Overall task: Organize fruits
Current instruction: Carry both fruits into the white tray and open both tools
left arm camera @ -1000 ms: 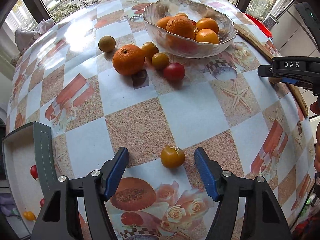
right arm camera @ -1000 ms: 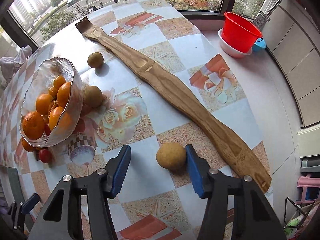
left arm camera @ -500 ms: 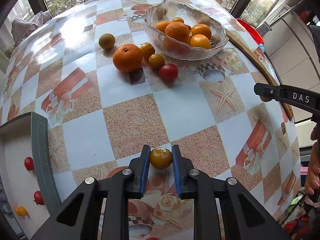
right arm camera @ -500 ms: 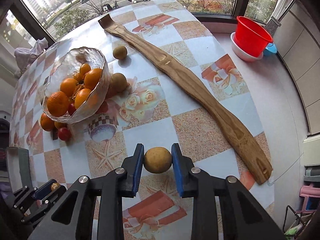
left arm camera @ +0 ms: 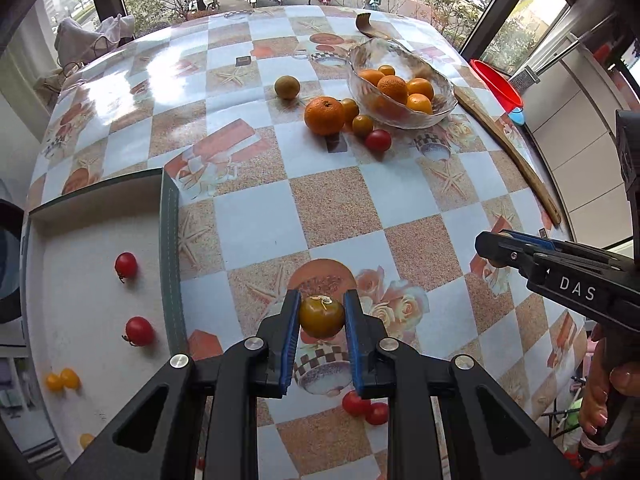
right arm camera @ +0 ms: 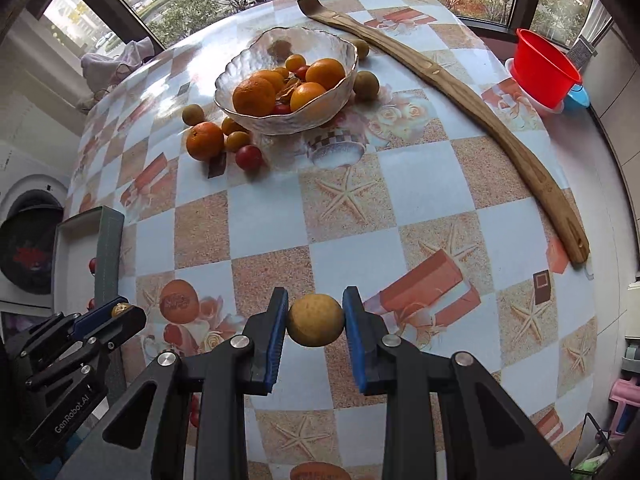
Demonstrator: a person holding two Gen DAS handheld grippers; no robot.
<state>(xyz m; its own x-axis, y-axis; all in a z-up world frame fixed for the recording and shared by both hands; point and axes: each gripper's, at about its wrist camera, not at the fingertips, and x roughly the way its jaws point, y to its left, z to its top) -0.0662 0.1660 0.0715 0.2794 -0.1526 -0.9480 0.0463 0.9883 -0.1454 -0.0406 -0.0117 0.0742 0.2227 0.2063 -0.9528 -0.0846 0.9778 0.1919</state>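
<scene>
Both hand-held grippers have closed and lifted off the surface [left arm camera: 256,224] — right hand-held gripper [right arm camera: 316,320] clamps the tan round fruit [right arm camera: 316,320], left hand-held gripper [left arm camera: 322,316] the small amber tomato [left arm camera: 322,316] — ready for sorting.

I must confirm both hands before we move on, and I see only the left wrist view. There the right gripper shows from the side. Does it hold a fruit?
Observer: Yes. The right gripper has just been closing its jaws, and its pads now press a round tan fruit.
Operator: Thank you. Does any fruit lie behind the glass bowl?
Observer: Yes, on the side toward the long wooden stick: one tan fruit close beside the glass bowl, and another tan fruit further back.
</scene>
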